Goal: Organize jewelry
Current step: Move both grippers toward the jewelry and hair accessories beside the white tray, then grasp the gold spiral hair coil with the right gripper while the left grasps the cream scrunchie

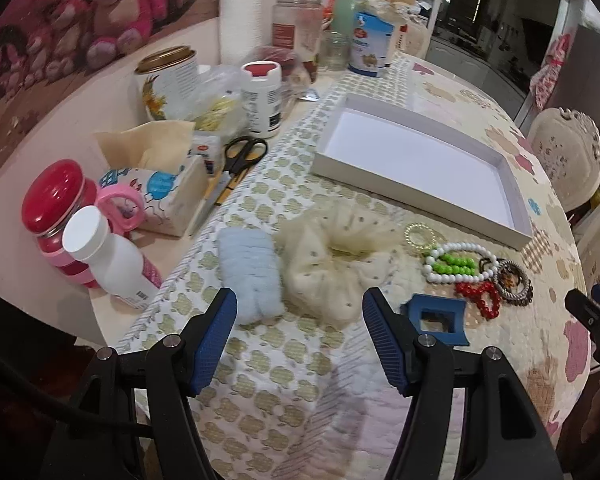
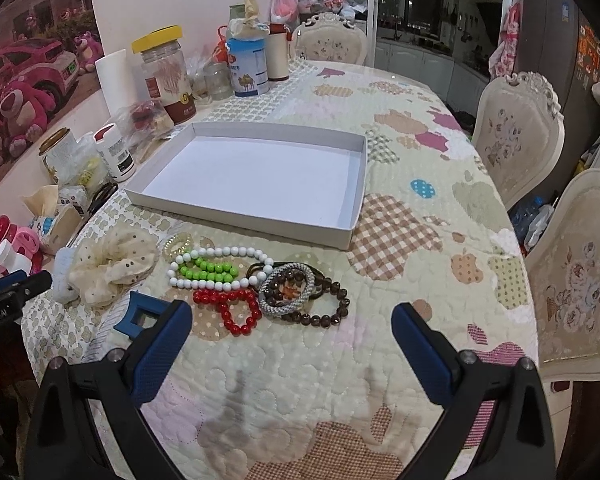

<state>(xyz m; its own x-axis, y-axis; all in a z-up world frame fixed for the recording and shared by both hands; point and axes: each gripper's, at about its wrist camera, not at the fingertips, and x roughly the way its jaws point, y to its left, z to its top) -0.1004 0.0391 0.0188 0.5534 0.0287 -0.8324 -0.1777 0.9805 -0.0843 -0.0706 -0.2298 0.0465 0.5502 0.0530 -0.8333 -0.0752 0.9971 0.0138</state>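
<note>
- Both my claws gape, holding nothing — left claw (image 1: 300, 312), right claw (image 2: 292, 320).
- Bracelets (image 2: 256, 284) lie just beyond the right claw, slightly left; white tray (image 2: 352, 224) farther — right is nearer.

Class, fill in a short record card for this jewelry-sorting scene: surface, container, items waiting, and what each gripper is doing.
surface: quilted cloth over the table
container: white tray, nothing inside
items waiting: cream scrunchie, white bead strand, green beads, red beads, brown bead bracelet, blue clip, all outside the tray
left gripper: open, holding nothing
right gripper: open, holding nothing
</note>
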